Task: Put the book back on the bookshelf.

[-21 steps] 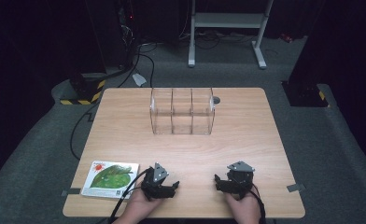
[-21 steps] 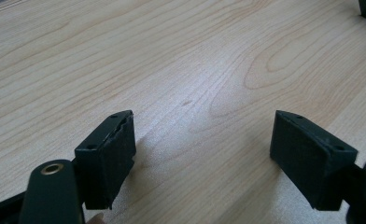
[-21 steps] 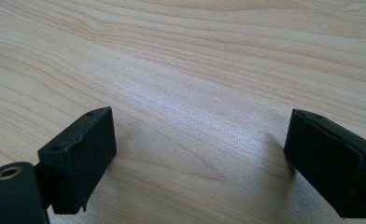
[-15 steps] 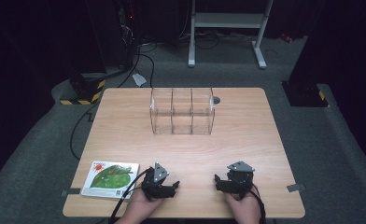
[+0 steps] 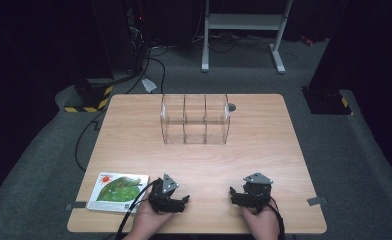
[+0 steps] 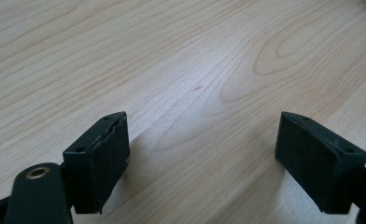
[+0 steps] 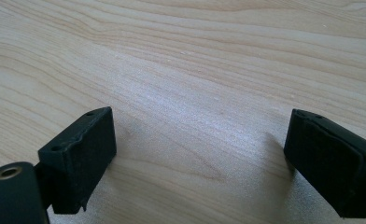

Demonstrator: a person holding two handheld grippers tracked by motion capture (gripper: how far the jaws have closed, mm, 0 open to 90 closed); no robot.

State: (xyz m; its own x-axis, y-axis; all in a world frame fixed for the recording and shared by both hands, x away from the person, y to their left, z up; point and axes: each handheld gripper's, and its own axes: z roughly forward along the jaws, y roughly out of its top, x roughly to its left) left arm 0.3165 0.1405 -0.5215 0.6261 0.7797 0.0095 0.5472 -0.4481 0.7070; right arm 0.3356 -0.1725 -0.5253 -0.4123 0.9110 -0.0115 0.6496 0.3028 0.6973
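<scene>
Both grippers rest low on the wooden table [image 5: 134, 145] near its front edge, each held by a hand. My left gripper [image 5: 180, 199] points toward the table's middle, its jaws open wide over bare wood [image 6: 204, 140]. My right gripper [image 5: 232, 195] faces it from the right, open as well, nothing between its pads [image 7: 200, 154]. A picture book [image 5: 118, 186] with a green and red cover lies flat just left of the left gripper. A clear plastic organiser [image 5: 195, 119] with three compartments stands at the table's far middle.
A small dark round disc [image 5: 232, 107] sits on the table by the organiser's far right corner. Tape tabs [image 5: 317, 201] mark the front corners. Beyond the table are cables [image 5: 149, 60], a yellow-black striped block [image 5: 90, 97] and a white stand [image 5: 244, 30] on grey carpet.
</scene>
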